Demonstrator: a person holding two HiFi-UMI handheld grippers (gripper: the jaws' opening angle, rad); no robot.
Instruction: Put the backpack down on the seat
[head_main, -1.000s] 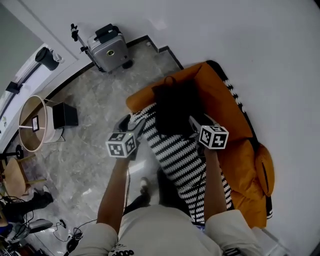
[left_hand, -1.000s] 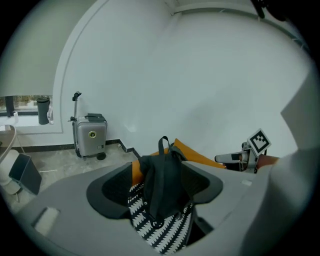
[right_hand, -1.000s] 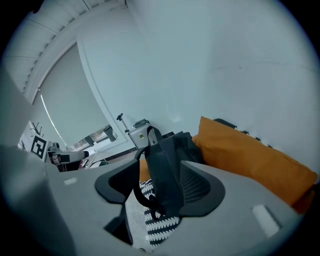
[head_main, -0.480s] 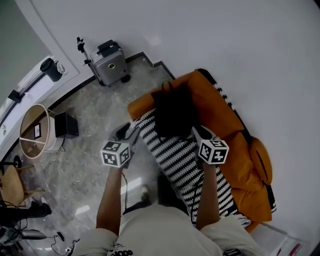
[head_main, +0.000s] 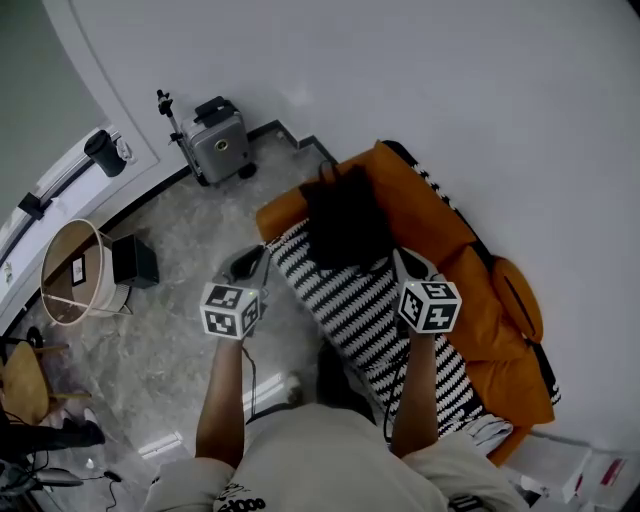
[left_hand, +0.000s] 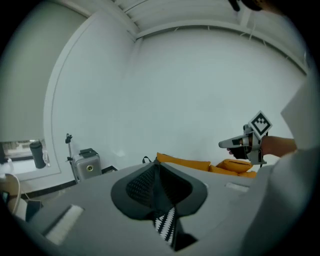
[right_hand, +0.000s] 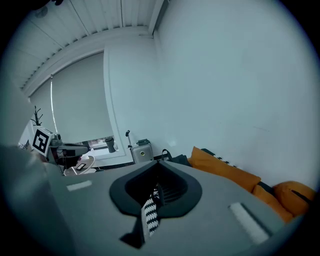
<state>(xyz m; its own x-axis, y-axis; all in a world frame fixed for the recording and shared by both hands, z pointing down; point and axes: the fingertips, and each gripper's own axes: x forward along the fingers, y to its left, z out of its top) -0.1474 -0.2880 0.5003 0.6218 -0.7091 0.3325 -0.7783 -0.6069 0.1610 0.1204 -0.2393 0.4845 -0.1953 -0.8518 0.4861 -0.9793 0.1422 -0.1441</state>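
The backpack (head_main: 345, 215) lies at the far end of the seat (head_main: 428, 212), apart from both claws. Over the last second both have drawn back from it. The left claw (head_main: 250, 263) now hangs over the floor (head_main: 180, 320) beside the striped throw (head_main: 365, 315), and the right claw (head_main: 407, 264) hangs above that throw. Each is closed on nothing. The put-down looks finished.

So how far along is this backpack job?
Looks done: the black backpack lies on the seat of the orange sofa. In hand: nothing; the left gripper and right gripper are both shut and empty. Left: seemingly nothing.
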